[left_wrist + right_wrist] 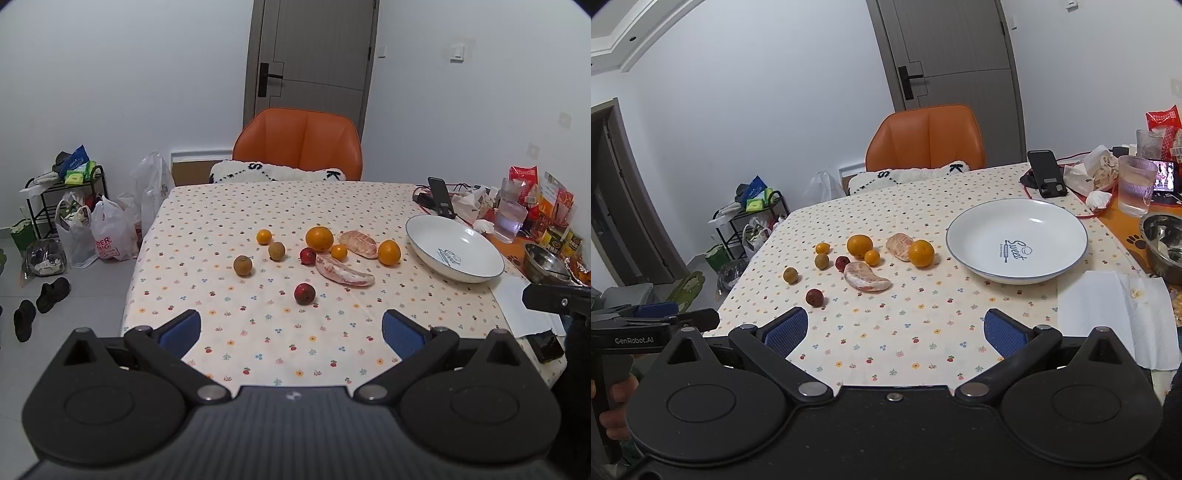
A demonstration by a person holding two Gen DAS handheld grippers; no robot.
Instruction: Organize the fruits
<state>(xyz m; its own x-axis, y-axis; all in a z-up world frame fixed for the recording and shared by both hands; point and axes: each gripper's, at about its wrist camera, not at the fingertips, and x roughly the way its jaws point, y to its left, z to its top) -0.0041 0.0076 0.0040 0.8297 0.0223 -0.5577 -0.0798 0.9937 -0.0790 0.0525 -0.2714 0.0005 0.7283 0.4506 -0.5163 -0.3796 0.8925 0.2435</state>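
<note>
**Orange and red fruit loose, plate bare**

Orange citrus, 2 dark red fruits and 2 peeled pomelo segments (345, 275) lie scattered mid-frame on the dotted bench (258, 343), none in the white plate (967, 236) at right, probably their destination. The left gripper (291, 330) and right gripper (895, 330) hover at the lower edge, fingers spread wide and empty, likely readied for a first pick.
</note>
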